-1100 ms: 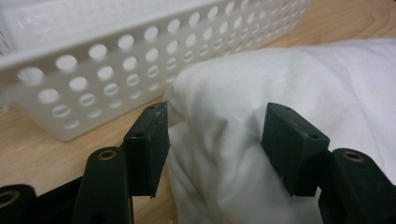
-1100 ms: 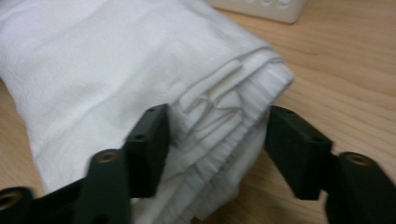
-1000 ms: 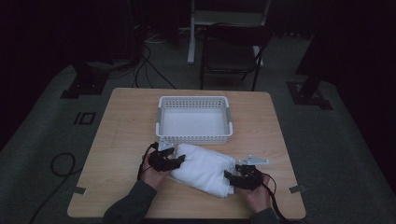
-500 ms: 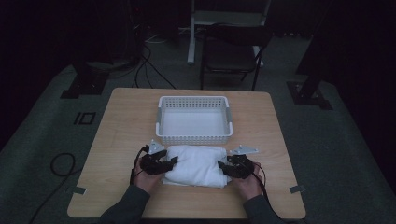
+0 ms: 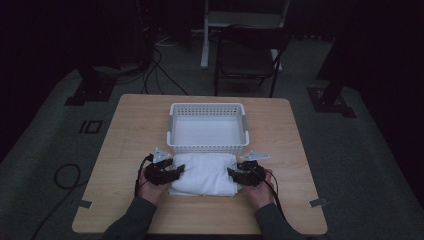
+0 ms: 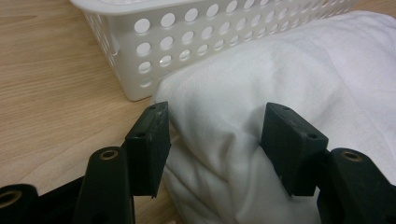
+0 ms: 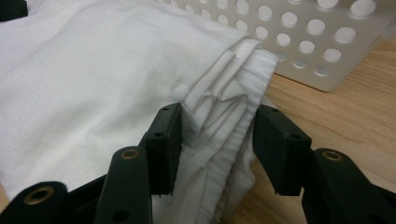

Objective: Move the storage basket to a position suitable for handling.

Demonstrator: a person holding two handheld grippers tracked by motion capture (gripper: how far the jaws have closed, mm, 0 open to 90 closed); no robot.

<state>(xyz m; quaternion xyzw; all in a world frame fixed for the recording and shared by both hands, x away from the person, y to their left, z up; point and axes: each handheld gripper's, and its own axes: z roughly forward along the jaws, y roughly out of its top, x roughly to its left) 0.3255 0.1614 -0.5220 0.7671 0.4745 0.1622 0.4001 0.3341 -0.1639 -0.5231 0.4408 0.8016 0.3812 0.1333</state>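
- Both tongs have drawn in level with each other since a second ago, and the folded white towel [image 5: 204, 173] between them, which then lay slanted across the worktop [image 5: 120, 130], now lies square to the white perforated basket [image 5: 208, 127].
- Left tongs [image 5: 176, 172] grip the towel's left end: in the left gripper view a thick bulge of cloth [image 6: 224, 140] fills the gap between the two black jaws, and both pads press into it at a middling spread.
- Right tongs [image 5: 233, 174] grip the towel's right end: in the right gripper view the stacked folded edges [image 7: 224, 116] bunch between the jaws, which have just been closing and now pinch the layers.
- Beyond the tips of both tongs, the towel lies flat on the worktop, its far long edge just beside the basket's near wall; whether they touch I cannot tell.
- Basket wall [image 6: 187, 42], dotted with round holes, stands just past the left tongs and a little to their left in the left gripper view, and just past the right tongs towards the upper right [image 7: 303, 37] in the right gripper view.
- Behind each of the tongs, a hand and a dark sleeve reach in from the near edge of the worktop.
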